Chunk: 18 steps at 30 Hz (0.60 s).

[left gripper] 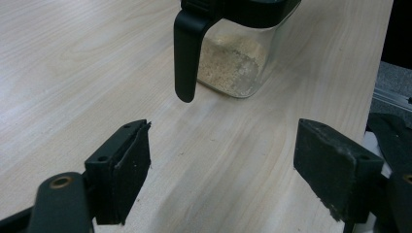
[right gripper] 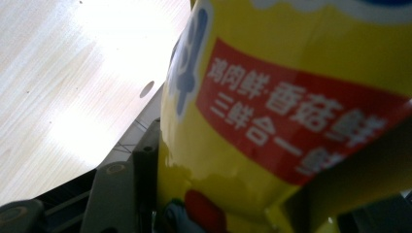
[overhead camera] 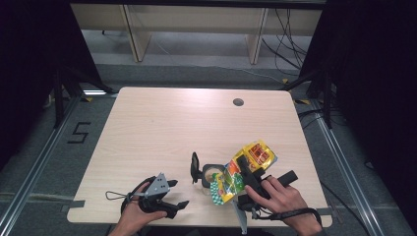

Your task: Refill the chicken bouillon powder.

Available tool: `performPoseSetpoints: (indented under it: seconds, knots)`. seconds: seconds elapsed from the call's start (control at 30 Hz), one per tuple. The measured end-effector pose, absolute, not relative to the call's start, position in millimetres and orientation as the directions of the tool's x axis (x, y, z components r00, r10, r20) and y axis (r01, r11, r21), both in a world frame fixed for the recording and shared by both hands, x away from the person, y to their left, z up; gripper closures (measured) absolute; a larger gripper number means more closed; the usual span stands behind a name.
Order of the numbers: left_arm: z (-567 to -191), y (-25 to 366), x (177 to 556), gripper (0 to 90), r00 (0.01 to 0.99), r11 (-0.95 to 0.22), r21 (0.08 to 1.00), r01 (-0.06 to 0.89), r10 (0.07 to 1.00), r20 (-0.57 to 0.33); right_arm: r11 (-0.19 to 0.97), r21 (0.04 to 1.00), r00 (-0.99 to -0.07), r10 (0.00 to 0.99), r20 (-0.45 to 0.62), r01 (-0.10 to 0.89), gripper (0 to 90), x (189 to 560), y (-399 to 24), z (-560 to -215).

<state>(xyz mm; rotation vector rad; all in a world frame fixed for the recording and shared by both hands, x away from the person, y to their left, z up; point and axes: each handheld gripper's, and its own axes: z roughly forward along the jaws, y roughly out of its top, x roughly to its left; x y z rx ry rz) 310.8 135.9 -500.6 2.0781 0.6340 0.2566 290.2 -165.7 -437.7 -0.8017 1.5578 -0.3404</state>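
A clear square container (overhead camera: 210, 173) with pale granules stands near the table's front edge, its black lid (overhead camera: 195, 167) flipped up at the left. My right gripper (overhead camera: 244, 168) is shut on a yellow and red seasoning bag (overhead camera: 259, 153), tilted so the bag's lower end hangs over the container's mouth. In the right gripper view the bag (right gripper: 291, 121) sits squeezed between both jaws of that gripper (right gripper: 233, 204). Left of the container, my left gripper (overhead camera: 179, 192) rests open and holds nothing. Its view shows the container (left gripper: 233, 63) and the hanging lid flap (left gripper: 187, 53) beyond my open left gripper (left gripper: 223, 170).
The wooden table (overhead camera: 162, 128) has a round cable hole (overhead camera: 238, 102) at the back right. Its front edge runs just under both hands. Dark stands and cables lie on the floor at either side.
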Motion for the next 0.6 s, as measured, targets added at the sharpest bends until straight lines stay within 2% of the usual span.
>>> performPoseSetpoints:
  seconds: [0.07, 0.13, 0.17, 0.3, 0.37, 0.47, 0.5, 0.57, 0.6]
  knots:
    - [-500.5, 135.7, 309.6, 20.7, 0.839, -0.440, 0.827, 0.351, 0.540, -0.069, 0.717, -0.638, 0.053, -0.653, -0.756, -0.281, 43.2, 289.4, -166.2, -437.5]
    - [-500.9, 135.9, 310.1, 20.7, 0.842, -0.442, 0.828, 0.344, 0.536, -0.064, 0.717, -0.635, 0.024, -0.657, -0.753, -0.287, 43.3, 290.0, -165.7, -436.9]
    - [-500.3, 135.9, 310.0, 20.6, 0.840, -0.442, 0.827, 0.348, 0.539, -0.065, 0.720, -0.636, 0.049, -0.651, -0.758, -0.279, 43.3, 289.8, -166.1, -437.6]
    - [-500.6, 136.1, 309.9, 20.7, 0.840, -0.443, 0.828, 0.345, 0.539, -0.062, 0.719, -0.632, 0.021, -0.655, -0.755, -0.289, 43.3, 290.5, -166.8, -438.0]
    - [-500.4, 135.7, 309.9, 20.7, 0.838, -0.438, 0.830, 0.346, 0.543, -0.063, 0.719, -0.635, 0.047, -0.650, -0.758, -0.282, 43.3, 290.5, -167.0, -438.0]
    - [-500.7, 136.1, 309.8, 20.7, 0.840, -0.442, 0.828, 0.344, 0.539, -0.061, 0.715, -0.636, 0.027, -0.658, -0.752, -0.289, 43.3, 290.1, -166.6, -436.7]
    - [-500.6, 136.1, 309.9, 20.7, 0.839, -0.441, 0.828, 0.345, 0.540, -0.062, 0.717, -0.639, 0.054, -0.652, -0.756, -0.279, 43.3, 289.4, -166.8, -437.2]
    - [-500.2, 135.9, 310.0, 20.7, 0.838, -0.439, 0.831, 0.343, 0.542, -0.059, 0.711, -0.642, 0.034, -0.662, -0.749, -0.287, 43.3, 289.5, -165.8, -437.0]
    - [-500.2, 135.8, 310.1, 20.7, 0.843, -0.441, 0.832, 0.336, 0.535, -0.056, 0.712, -0.641, 0.056, -0.655, -0.753, -0.287, 43.3, 288.9, -166.1, -437.4]
